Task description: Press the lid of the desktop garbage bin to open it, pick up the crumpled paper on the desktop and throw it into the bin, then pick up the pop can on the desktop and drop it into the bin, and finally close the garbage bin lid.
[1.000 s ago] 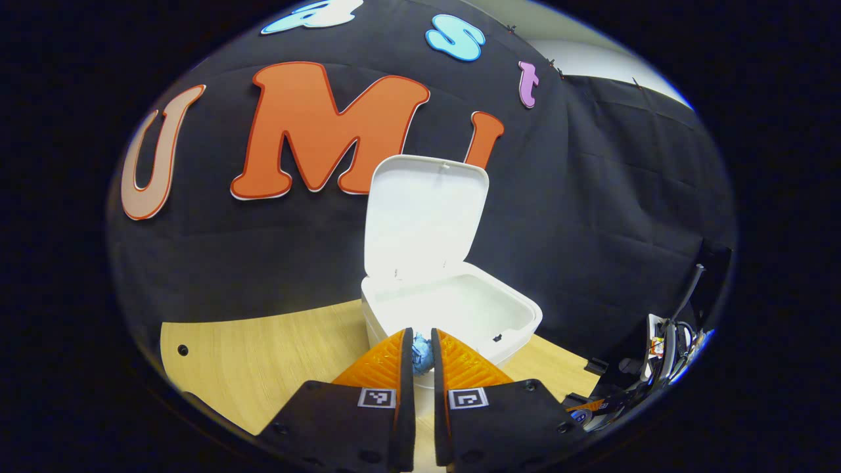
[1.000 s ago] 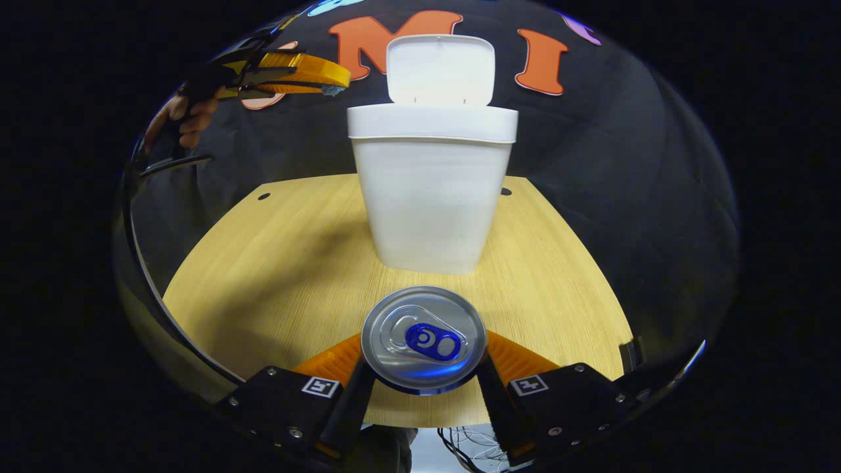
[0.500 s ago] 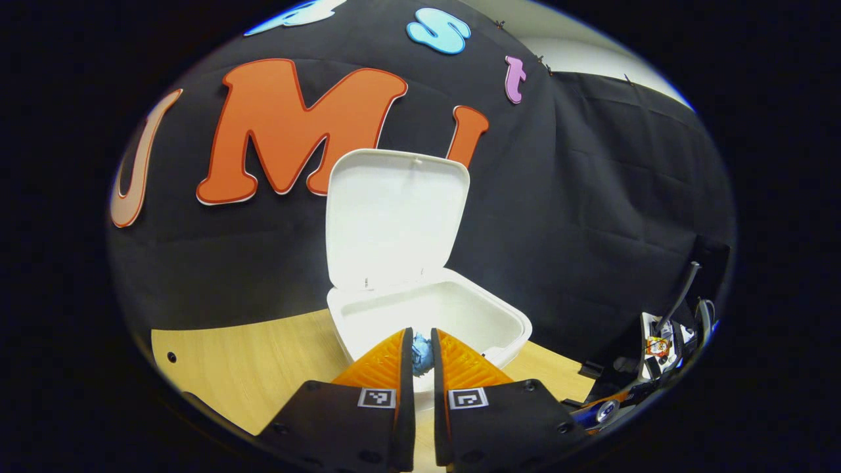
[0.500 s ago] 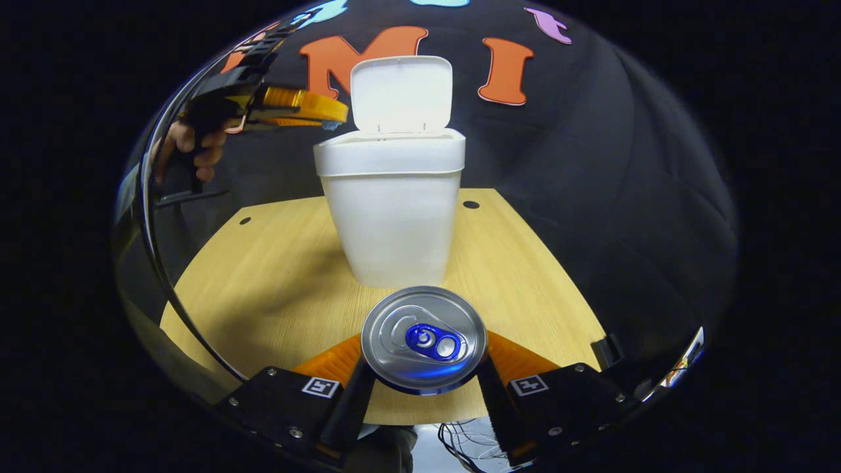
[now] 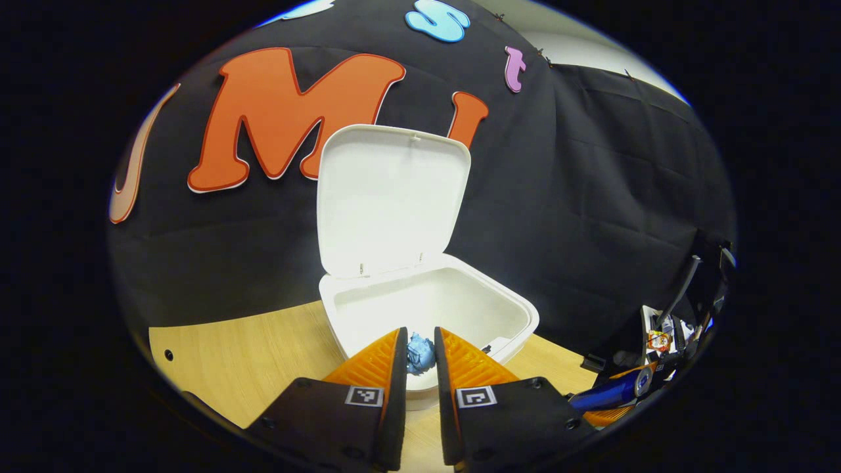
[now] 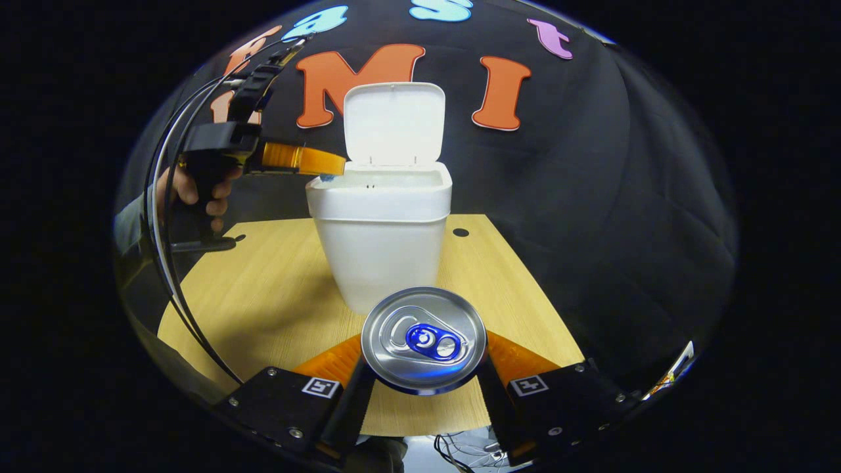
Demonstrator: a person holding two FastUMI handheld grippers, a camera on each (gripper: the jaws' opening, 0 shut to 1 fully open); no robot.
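left gripper [image 5: 420, 351] holding one crumpled paper [image 5: 419, 353], one open bin [image 5: 430, 309]

black tongs [image 5: 420, 355] bodies — square markers, screws

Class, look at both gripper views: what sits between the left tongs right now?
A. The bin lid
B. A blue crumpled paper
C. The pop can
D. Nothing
B: in the left gripper view the blue crumpled paper sits between the left tongs, over the open bin; the pop can is in the right tongs.
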